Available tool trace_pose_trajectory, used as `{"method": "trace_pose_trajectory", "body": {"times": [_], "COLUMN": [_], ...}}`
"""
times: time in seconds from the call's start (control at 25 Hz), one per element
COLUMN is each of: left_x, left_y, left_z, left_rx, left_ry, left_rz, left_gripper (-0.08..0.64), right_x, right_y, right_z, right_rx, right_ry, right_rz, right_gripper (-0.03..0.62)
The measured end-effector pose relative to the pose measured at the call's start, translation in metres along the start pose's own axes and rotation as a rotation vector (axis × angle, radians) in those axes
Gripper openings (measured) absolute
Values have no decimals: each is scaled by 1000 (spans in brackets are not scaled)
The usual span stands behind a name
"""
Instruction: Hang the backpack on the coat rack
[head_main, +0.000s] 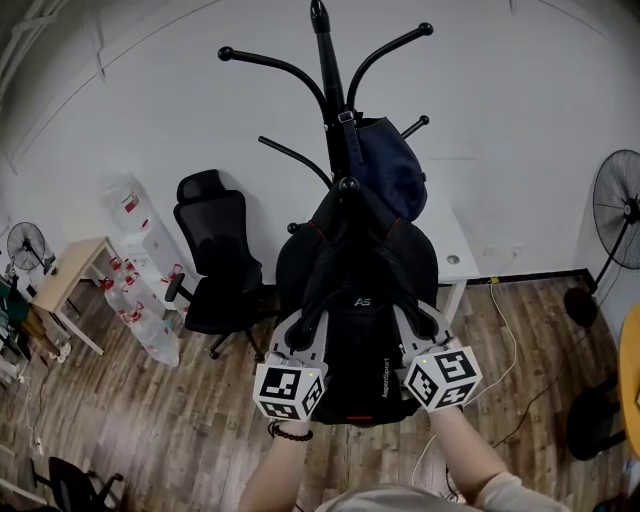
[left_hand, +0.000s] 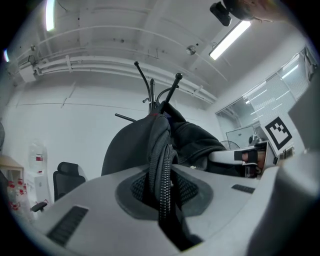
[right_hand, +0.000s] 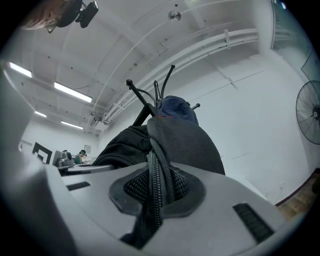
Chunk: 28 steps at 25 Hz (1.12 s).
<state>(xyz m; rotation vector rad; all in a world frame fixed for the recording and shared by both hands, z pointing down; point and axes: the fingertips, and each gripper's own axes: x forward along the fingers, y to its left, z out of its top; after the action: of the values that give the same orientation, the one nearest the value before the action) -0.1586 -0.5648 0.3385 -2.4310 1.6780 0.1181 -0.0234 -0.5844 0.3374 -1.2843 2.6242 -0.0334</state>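
A black backpack (head_main: 360, 300) hangs in front of the black coat rack (head_main: 330, 90), its top level with a lower hook. A dark blue bag (head_main: 390, 160) is on the rack behind it. My left gripper (head_main: 300, 328) is shut on the backpack's left side and my right gripper (head_main: 426, 322) on its right side. In the left gripper view the jaws pinch a zipped, padded edge of the backpack (left_hand: 161, 165) at my left gripper (left_hand: 162, 195), with the rack arms (left_hand: 172, 90) above. The right gripper view shows the same grip, my right gripper (right_hand: 156, 194) on the backpack (right_hand: 175, 140).
A black office chair (head_main: 215, 255) stands left of the rack beside large water bottles (head_main: 140, 280) and a wooden table (head_main: 65, 280). A white desk (head_main: 452, 245) is behind the rack on the right. A standing fan (head_main: 620, 210) is far right. Cables (head_main: 510, 350) lie on the wooden floor.
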Motion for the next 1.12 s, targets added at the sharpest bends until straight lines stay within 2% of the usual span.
{"method": "trace_pose_trajectory", "body": {"times": [0.24, 0.32, 0.4, 0.6, 0.76, 0.84, 0.92, 1.0, 1.12], "left_x": [-3, -6, -18, -77, -126, -154, -180, -205, -244], "left_y": [-2, 1, 3, 7, 9, 7, 5, -1, -15], "left_z": [-6, -7, -5, 10, 12, 13, 11, 5, -4], "left_rx": [45, 19, -7, -29, -116, -135, -147, -179, -224], "left_ry": [-34, -49, -83, -148, -171, -175, -173, -175, -168], "left_rz": [-15, -14, -7, 38, 59, 74, 77, 57, 21], "left_gripper": [60, 81, 121, 137, 137, 113, 14, 8, 8], "right_x": [-4, -6, -12, -52, -96, -120, -145, -175, -222], "right_y": [9, 13, 15, 23, 31, 41, 57, 71, 93], "right_z": [-7, -7, -6, 3, 0, -5, -13, -22, -36], "right_rx": [-48, -59, -67, -70, -94, -84, -65, -69, -87], "right_ry": [-17, -23, -21, -66, -65, -63, -59, -42, -1], "right_rz": [12, 26, 25, -31, -112, -139, -153, -178, -191], "right_gripper": [35, 46, 131, 141, 140, 131, 120, 71, 32]}}
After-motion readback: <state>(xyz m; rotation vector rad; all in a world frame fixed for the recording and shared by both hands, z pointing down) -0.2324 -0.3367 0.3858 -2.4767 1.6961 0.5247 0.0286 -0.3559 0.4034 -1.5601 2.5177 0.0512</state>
